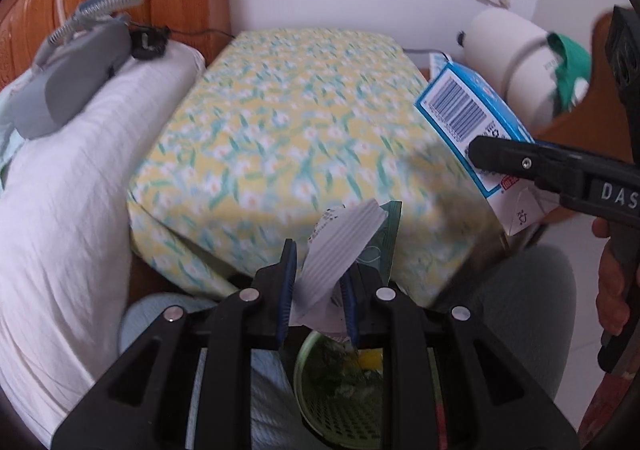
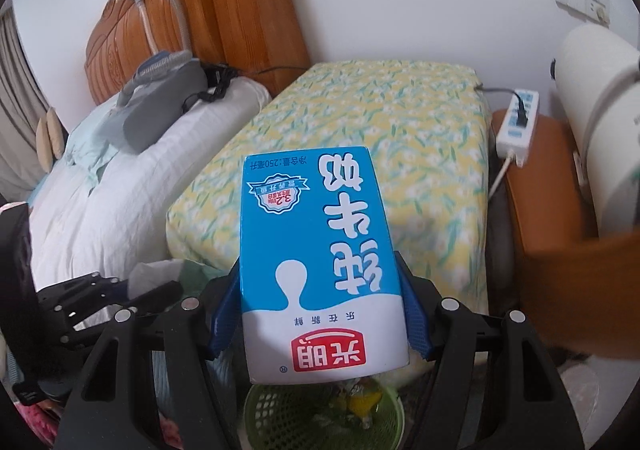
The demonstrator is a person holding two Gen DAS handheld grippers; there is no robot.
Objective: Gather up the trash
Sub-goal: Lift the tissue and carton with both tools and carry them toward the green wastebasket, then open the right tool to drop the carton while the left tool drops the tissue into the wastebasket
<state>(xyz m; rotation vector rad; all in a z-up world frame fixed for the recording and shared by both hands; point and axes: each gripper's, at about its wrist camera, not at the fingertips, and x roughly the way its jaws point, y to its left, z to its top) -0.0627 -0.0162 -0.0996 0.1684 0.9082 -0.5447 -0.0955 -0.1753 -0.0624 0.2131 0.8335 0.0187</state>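
Showing inverted lettering, blue-and-white milk carton (image 2: 320, 262) between right claw (image 2: 320, 314) pads.

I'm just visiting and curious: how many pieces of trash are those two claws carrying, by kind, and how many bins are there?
Milk cartons: 1, the carton in the right gripper
Paper scraps: 1, the scrap in the left gripper
Bins: 1, the green basket below them
Total: 3
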